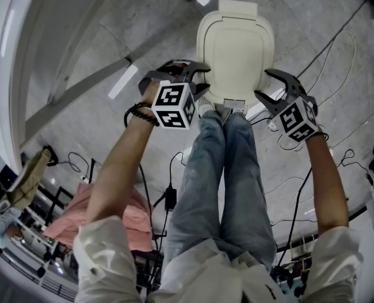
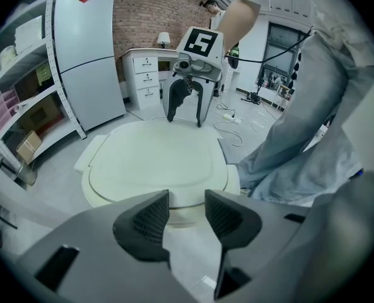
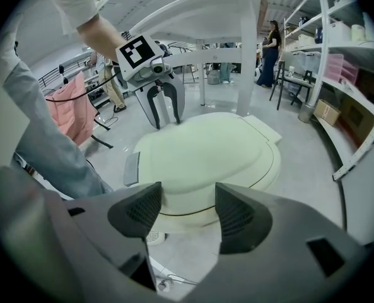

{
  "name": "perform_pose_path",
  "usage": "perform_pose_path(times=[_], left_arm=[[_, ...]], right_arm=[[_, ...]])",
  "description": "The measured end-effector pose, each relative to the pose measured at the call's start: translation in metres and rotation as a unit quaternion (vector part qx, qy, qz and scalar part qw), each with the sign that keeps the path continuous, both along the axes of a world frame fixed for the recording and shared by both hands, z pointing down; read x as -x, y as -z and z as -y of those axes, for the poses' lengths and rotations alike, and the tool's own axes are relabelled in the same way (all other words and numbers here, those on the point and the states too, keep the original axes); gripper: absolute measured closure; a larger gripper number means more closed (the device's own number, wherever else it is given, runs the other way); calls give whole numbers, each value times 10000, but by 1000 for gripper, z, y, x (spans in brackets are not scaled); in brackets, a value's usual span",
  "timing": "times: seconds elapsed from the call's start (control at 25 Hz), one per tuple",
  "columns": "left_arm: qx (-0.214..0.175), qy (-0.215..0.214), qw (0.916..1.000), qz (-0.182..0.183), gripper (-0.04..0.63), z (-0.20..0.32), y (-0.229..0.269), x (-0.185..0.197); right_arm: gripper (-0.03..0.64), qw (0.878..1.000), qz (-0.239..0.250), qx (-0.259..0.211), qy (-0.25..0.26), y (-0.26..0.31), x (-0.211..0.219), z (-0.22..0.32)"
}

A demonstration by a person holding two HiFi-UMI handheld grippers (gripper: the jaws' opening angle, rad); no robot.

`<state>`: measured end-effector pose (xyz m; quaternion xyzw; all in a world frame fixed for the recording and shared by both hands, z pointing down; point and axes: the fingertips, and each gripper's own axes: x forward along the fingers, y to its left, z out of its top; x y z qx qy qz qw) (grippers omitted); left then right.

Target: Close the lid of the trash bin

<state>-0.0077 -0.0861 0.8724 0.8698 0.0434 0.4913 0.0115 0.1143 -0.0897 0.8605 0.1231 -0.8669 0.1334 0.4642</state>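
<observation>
Legs in jeans (image 1: pixel 227 169) stand straight under the camera. Shoes (image 1: pixel 205 108) are planted at the front of the trash bin (image 3: pixel 193 221), toes right by the grey pedal (image 1: pixel 234 101).

The left gripper (image 2: pixel 187 201) hangs at the bin's left edge, fingers partly apart, nothing between the pads. The bin rim shows through the gap but sits beyond the pads, not in them. The right gripper (image 3: pixel 188 197) is at the right edge with a slightly wider gap, also empty. Both point steeply down.

The lid (image 1: pixel 236 49) lies flat on the bin, seam even all round as far as either gripper view shows. I judge it closed; I cannot tell whether it is fully seated.

Risks from here, as I read it:
- Toes this close to the pedal: a shift of weight forward would likely pop the lid back up.
- Either gripper drawn away carelessly could hook a fingertip under the lid's overhang and lift it.
- A downward press off-centre could tip or slide the bin on the smooth floor.

Farther out, loose cables (image 1: pixel 338 49) trail over the floor on the right. A step back or sideways could snag one.
</observation>
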Motion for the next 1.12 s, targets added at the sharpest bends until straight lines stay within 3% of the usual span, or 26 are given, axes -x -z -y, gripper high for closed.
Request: perform_pose_path(times=[0.12, 0.48, 0.64, 0.68, 0.92, 1.12], left_arm=[[-24, -11, 10000, 9, 405, 0, -1, 0], [-68, 8, 10000, -29, 410, -1, -1, 0], [-257, 17, 9996, -125, 481, -4, 3, -1], [-347, 97, 9992, -189, 530, -3, 5, -2], [-376, 1051, 9907, -783, 561, 14, 31, -8], [-324, 2144, 9670, -1340, 570, 33, 74, -8]], right_arm=[[373, 10000, -65, -31, 32, -3, 1, -2], [371, 9999, 14, -46, -107, -3, 0, -2], [415, 9994, 105, -18, -327, 0, 0, -2], [438, 9990, 139, -23, -434, 3, 0, -1], [570, 9897, 468, -206, -1336, 25, -9, 10], [598, 9753, 794, -338, -2033, 62, -13, 24]])
